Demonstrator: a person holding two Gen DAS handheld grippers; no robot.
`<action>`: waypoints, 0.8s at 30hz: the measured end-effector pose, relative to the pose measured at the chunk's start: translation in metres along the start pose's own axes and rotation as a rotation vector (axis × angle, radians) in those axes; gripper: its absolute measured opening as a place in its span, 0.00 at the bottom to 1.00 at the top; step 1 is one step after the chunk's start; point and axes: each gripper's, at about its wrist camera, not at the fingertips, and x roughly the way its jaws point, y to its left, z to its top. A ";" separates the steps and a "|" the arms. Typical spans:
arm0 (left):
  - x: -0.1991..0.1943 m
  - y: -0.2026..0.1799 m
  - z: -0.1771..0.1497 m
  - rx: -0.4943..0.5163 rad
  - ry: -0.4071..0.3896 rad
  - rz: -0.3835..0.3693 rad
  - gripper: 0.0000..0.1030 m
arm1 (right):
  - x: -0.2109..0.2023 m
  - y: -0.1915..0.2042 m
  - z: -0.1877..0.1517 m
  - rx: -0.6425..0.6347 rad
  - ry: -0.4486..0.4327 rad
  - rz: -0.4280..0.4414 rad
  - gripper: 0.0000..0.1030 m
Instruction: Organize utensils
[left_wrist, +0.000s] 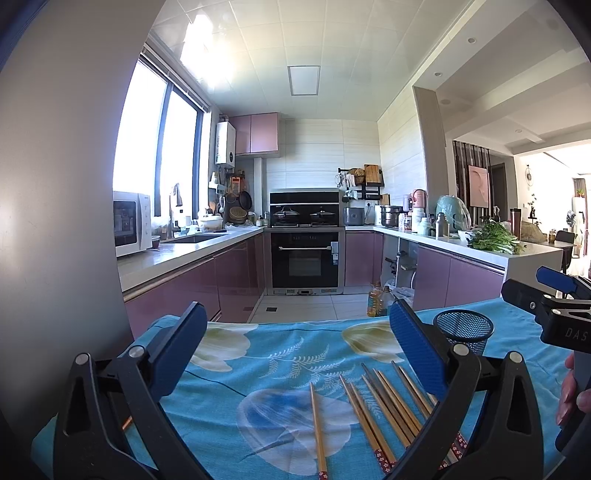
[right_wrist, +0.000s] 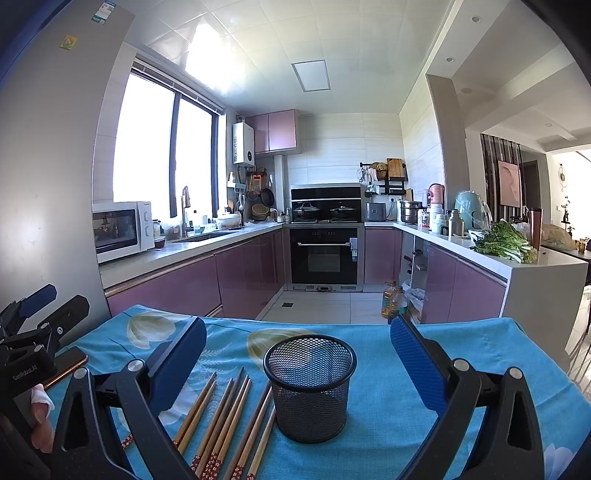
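Observation:
Several wooden chopsticks (left_wrist: 384, 406) lie side by side on a blue floral cloth (left_wrist: 258, 369); one lies apart to the left (left_wrist: 317, 428). In the right wrist view the chopsticks (right_wrist: 229, 421) lie just left of an empty, upright black mesh cup (right_wrist: 310, 384). The cup also shows in the left wrist view (left_wrist: 463, 328) at the far right. My left gripper (left_wrist: 299, 354) is open and empty above the cloth, with the chopsticks below its right finger. My right gripper (right_wrist: 299, 365) is open and empty, with the cup between its fingers' lines.
A phone (right_wrist: 68, 365) lies on the cloth's left edge. The cloth's far edge (right_wrist: 332, 325) drops to the kitchen floor, where oil bottles (right_wrist: 393, 299) stand. A grey fridge wall (left_wrist: 55, 184) stands close on the left. Counters lie beyond.

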 end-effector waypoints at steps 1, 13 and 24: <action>0.000 0.000 0.000 0.000 0.000 -0.001 0.95 | 0.000 0.000 0.000 0.001 0.000 0.000 0.94; 0.000 0.000 0.000 -0.001 0.001 -0.003 0.95 | -0.001 -0.002 0.000 0.005 0.003 -0.001 0.94; 0.000 -0.001 0.001 0.001 0.000 -0.002 0.95 | -0.001 -0.004 -0.001 0.007 0.005 -0.003 0.94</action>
